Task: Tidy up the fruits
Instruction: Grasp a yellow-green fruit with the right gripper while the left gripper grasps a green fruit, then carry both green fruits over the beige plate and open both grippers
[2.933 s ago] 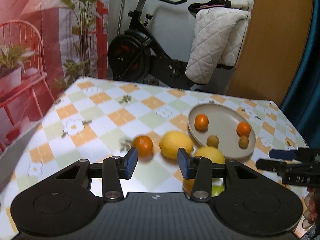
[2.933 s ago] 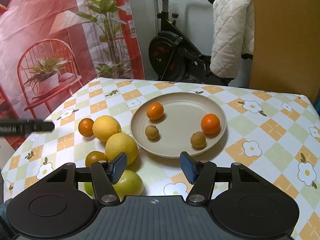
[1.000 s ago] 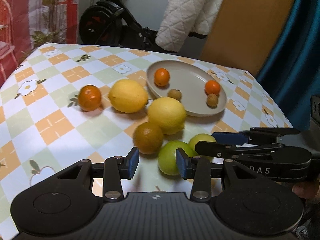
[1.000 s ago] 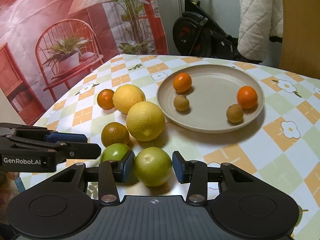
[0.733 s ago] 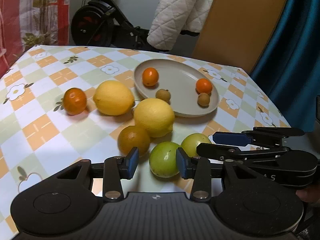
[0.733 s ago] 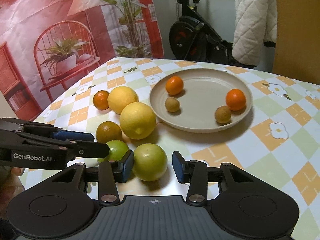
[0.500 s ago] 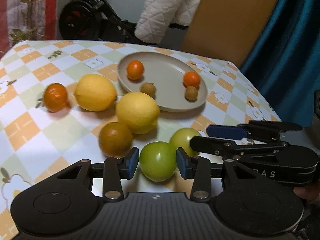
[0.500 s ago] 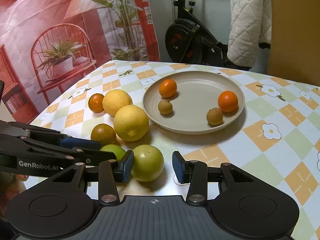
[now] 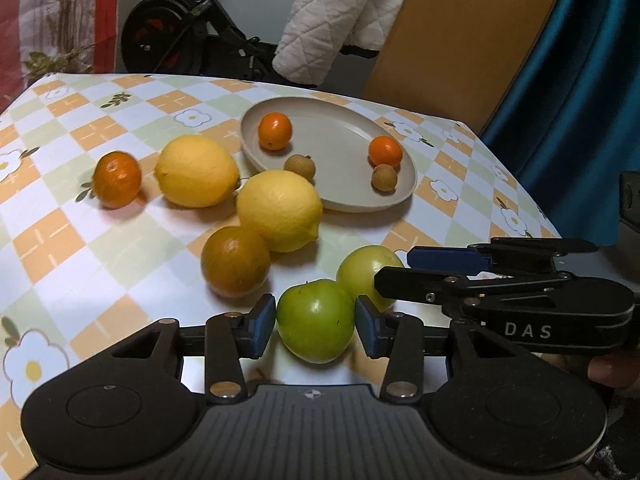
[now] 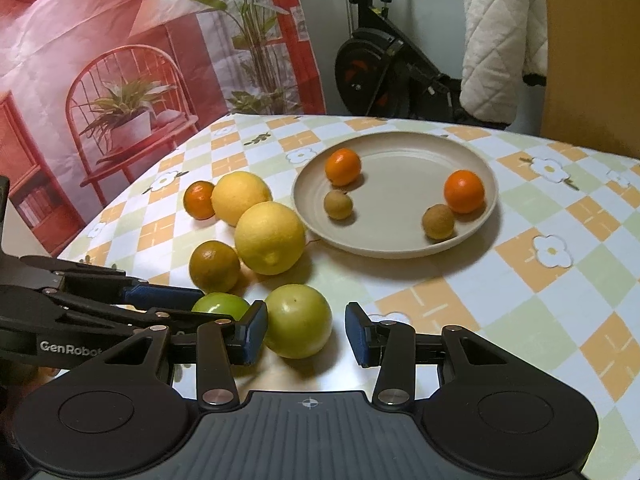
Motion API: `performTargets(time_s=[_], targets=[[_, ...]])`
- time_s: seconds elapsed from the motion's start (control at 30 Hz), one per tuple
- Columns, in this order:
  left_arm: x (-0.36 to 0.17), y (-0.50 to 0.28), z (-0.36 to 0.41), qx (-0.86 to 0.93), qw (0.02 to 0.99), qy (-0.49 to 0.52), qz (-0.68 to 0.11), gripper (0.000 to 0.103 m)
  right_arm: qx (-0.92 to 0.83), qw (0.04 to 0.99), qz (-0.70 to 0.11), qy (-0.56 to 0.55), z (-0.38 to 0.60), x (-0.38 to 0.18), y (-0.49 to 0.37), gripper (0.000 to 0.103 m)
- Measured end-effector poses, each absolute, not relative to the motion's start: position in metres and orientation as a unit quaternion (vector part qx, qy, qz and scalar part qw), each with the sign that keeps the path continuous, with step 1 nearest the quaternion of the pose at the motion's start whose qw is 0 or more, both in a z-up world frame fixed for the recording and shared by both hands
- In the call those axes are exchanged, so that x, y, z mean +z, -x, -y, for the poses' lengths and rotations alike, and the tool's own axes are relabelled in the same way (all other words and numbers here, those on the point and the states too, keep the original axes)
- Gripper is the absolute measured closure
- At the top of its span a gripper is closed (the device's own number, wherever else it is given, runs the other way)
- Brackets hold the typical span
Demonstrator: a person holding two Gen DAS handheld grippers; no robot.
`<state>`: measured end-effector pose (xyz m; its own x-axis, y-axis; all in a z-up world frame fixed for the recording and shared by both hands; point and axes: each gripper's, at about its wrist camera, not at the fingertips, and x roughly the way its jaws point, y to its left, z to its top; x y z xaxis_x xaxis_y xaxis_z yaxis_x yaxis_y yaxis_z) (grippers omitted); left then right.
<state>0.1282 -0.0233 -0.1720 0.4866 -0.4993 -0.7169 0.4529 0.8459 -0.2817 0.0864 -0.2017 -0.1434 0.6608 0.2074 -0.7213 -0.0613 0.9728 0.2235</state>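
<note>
Close together on the checkered surface (image 10: 532, 272), two green fruits sit side by side: the left gripper (image 9: 316, 322) has its fingers spread around the darker green fruit (image 9: 315, 320), the right gripper (image 10: 306, 334) has its spread around the paler green fruit (image 10: 298, 320), neither visibly pinching. Beyond stand a dull orange (image 9: 235, 261), two lemons (image 9: 279, 210), a small bright orange (image 9: 117, 179) and a plate (image 10: 400, 200) with four small fruits. From the right wrist, the left gripper's fingers hide most of the darker fruit.
</note>
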Motion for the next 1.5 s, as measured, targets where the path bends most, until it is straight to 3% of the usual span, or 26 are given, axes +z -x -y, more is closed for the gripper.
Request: performTargets(time_s=[0.47, 1.5], targets=[[-0.173, -0.127, 0.015, -0.265, 0.865, 0.040, -0.425, 0.057, 0.088, 0.885, -0.426, -0.163, 0.206, -0.162, -0.104, 0.060], [-0.177, -0.128, 0.028, -0.251, 0.866, 0.025, -0.431, 0.055, 0.026, 0.901, -0.412, -0.132, 0.226, -0.155, -0.080, 0.061]])
